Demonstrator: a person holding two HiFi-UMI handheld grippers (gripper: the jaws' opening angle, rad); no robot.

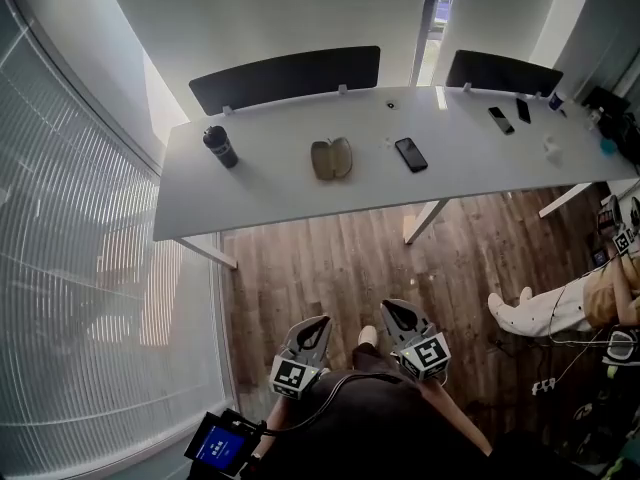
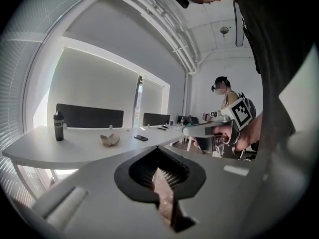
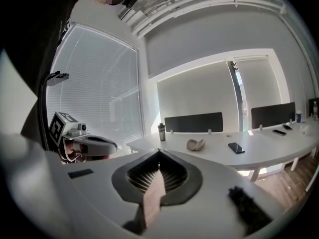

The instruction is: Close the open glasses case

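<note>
The open glasses case (image 1: 331, 158), tan and shell-shaped, lies with both halves spread on the white table (image 1: 270, 193), far ahead of me. It also shows as the case (image 2: 109, 140) in the left gripper view and as the case (image 3: 196, 144) in the right gripper view. My left gripper (image 1: 317, 324) and right gripper (image 1: 394, 310) hover side by side over the wooden floor, well short of the table and pointing toward it. Both are shut with nothing between the jaws. The left gripper (image 2: 158, 150) and right gripper (image 3: 159, 151) each show their tips meeting.
A black bottle (image 1: 220, 147) stands left of the case and a black phone (image 1: 410, 154) lies to its right. Two more phones (image 1: 501, 120) lie at the table's far right. Dark divider panels (image 1: 285, 78) line the back edge. A seated person's legs (image 1: 545, 313) are at the right, window blinds at the left.
</note>
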